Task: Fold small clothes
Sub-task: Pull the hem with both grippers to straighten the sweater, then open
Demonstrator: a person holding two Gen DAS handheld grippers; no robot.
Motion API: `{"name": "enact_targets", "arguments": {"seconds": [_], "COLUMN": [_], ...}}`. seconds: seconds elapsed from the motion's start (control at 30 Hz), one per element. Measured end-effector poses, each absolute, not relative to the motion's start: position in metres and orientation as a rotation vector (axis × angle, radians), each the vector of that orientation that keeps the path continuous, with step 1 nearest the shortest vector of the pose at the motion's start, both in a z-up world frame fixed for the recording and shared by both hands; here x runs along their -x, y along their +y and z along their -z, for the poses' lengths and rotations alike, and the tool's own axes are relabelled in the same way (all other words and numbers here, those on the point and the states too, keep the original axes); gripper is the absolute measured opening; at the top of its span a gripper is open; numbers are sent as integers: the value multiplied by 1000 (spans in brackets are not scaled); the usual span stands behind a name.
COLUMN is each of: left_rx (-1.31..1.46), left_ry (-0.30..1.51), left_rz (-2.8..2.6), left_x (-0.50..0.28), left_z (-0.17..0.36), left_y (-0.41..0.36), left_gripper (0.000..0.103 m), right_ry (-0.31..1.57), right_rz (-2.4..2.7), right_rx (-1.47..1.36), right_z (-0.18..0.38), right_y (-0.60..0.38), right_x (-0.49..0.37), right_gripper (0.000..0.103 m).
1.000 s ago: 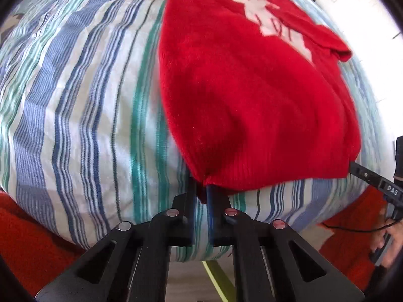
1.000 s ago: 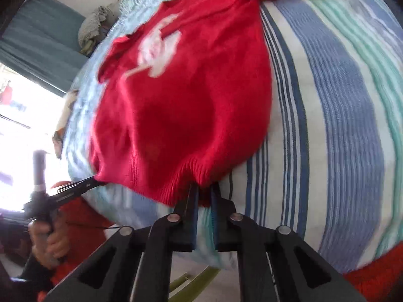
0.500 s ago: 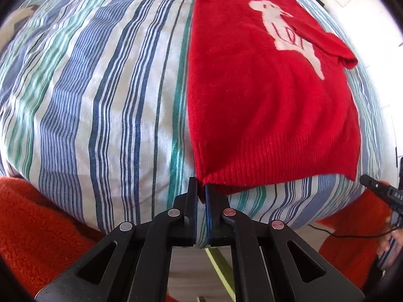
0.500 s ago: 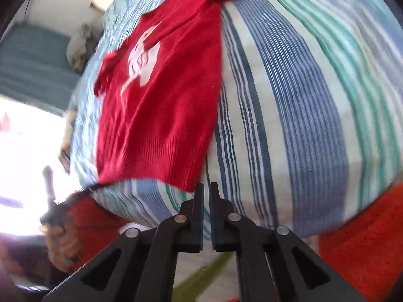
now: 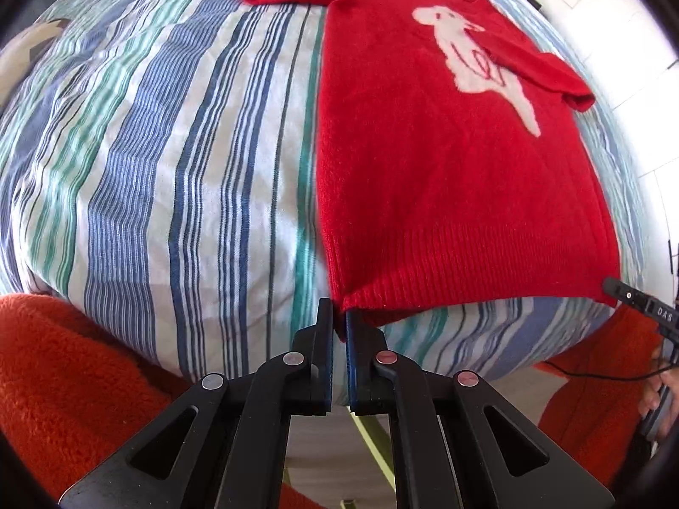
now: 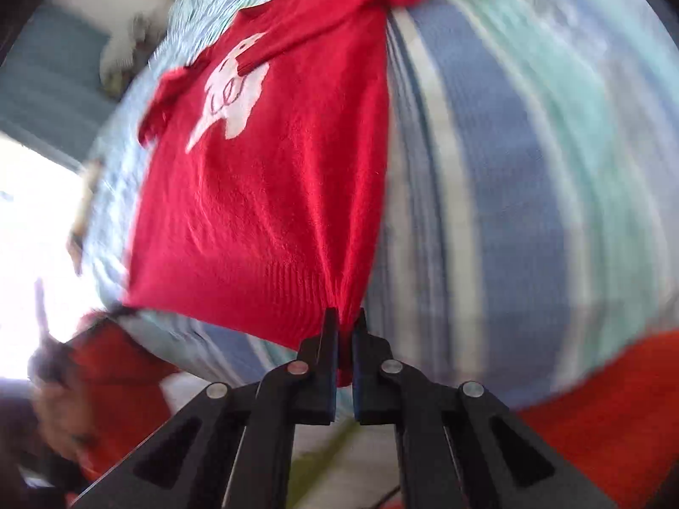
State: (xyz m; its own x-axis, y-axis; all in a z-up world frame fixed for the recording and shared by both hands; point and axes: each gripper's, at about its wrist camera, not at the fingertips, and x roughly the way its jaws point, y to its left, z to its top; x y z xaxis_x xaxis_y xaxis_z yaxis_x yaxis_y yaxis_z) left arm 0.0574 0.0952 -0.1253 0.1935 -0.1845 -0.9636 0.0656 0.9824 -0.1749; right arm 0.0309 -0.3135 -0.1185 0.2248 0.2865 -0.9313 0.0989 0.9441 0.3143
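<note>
A red sweater (image 5: 445, 169) with a white animal motif lies face up on the striped bedding, sleeves folded in. My left gripper (image 5: 339, 322) is shut on the hem's left corner, which sits just off the bed. The right gripper's black finger (image 5: 632, 299) shows at the hem's other corner. In the blurred right wrist view the red sweater (image 6: 263, 212) stretches away, and my right gripper (image 6: 346, 322) is closing its jaws with a bunch of red hem pinched between them.
Blue, green and white striped bedding (image 5: 169, 169) covers the bed. The person's orange fleece sleeve (image 5: 63, 360) is at the near edge and a hand (image 5: 662, 390) at the right. A grey bundle (image 6: 127, 51) lies at the far end.
Both grippers have drawn back and slightly up with the hem corners. The sweater now lies flatter and pulled straighter. More red fabric sits between the right fingers than half a second ago.
</note>
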Motion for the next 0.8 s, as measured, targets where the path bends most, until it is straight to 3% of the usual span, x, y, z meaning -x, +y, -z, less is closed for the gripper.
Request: {"name": "enact_targets", "arguments": {"seconds": [0.27, 0.8], "left_rx": [-68, -114], "left_ry": [1430, 1391], "left_rz": [111, 99], "left_x": [-71, -61], "left_z": [163, 175], "left_y": [63, 41], "left_gripper": [2, 7], "right_ry": [1418, 1409], "right_rz": [-50, -14], "right_rx": [-327, -366], "right_z": [162, 156], "right_y": [-321, -323], "right_x": [-49, -43], "right_gripper": [3, 3]}}
